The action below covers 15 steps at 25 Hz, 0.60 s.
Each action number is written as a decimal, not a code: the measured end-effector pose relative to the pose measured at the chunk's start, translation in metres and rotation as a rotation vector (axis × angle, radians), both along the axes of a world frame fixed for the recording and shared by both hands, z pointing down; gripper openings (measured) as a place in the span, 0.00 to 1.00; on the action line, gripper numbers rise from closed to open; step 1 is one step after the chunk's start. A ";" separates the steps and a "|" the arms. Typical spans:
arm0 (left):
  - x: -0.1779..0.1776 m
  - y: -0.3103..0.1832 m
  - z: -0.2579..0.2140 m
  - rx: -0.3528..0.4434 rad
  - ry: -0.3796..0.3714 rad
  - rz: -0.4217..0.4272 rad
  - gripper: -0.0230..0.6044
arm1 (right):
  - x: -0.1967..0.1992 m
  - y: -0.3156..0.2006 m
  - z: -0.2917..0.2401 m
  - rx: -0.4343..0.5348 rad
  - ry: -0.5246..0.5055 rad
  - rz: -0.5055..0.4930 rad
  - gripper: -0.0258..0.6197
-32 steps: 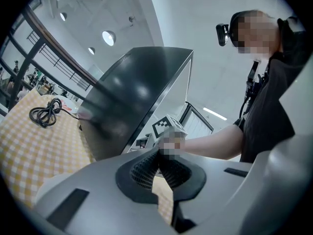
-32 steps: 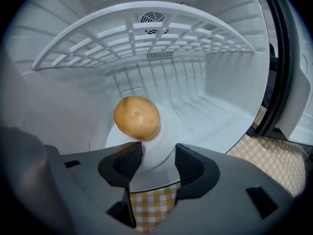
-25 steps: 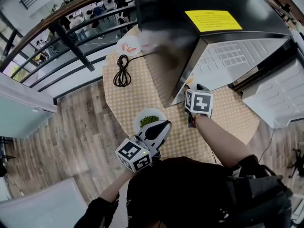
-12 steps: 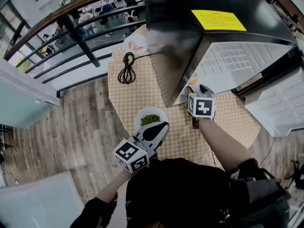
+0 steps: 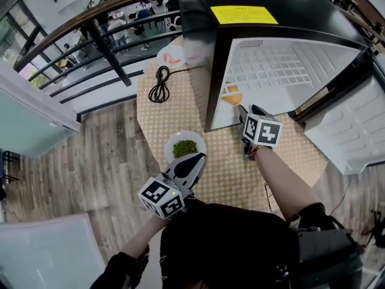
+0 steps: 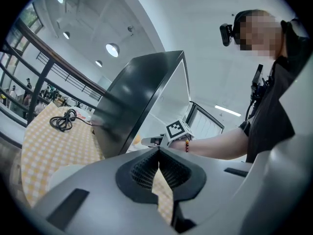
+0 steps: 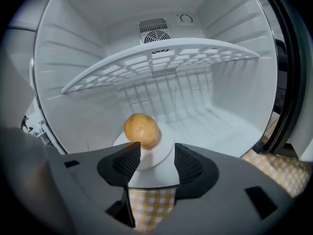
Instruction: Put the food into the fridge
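A small black fridge stands on the table with its white inside showing. A white plate carrying a potato sits at the fridge's front edge, under the wire shelf. My right gripper is open, and the plate's near rim lies between its fingers. From the head view the potato is just ahead of the right gripper. My left gripper is shut on nothing, just behind a plate of green peas. Its jaws meet in the left gripper view.
The table has a yellow checked cloth. A coiled black cable and a plate of red food lie at its far side, left of the fridge. The open fridge door stands at the right. A railing runs beyond the table.
The right gripper has pushed forward with the plate and potato to the fridge's opening, and the fridge's inside has come into sight. The left gripper has stayed by the peas.
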State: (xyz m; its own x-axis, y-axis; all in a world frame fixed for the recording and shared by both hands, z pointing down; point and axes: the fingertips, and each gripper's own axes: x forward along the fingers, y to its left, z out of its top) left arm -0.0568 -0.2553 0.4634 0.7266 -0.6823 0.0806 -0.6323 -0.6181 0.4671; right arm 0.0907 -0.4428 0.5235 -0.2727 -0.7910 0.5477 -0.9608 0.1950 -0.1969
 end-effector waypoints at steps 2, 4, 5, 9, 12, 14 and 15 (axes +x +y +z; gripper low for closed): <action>0.003 0.005 -0.005 0.005 -0.006 -0.033 0.05 | 0.003 0.009 -0.003 -0.002 -0.023 -0.034 0.37; 0.010 0.012 -0.012 0.015 -0.016 -0.054 0.05 | 0.006 0.019 -0.007 0.007 -0.049 -0.068 0.33; 0.015 0.017 -0.015 0.022 -0.021 -0.062 0.05 | 0.010 0.025 -0.009 0.011 -0.064 -0.078 0.30; 0.041 0.037 -0.028 0.047 -0.028 -0.097 0.05 | 0.033 0.052 -0.019 0.022 -0.139 -0.082 0.13; 0.059 0.050 -0.039 0.075 -0.035 -0.122 0.05 | 0.046 0.073 -0.033 0.045 -0.212 -0.101 0.10; 0.071 0.059 -0.046 0.092 -0.040 -0.137 0.05 | 0.055 0.088 -0.043 0.057 -0.264 -0.123 0.09; 0.078 0.064 -0.050 0.100 -0.041 -0.142 0.05 | 0.060 0.096 -0.049 0.062 -0.291 -0.134 0.08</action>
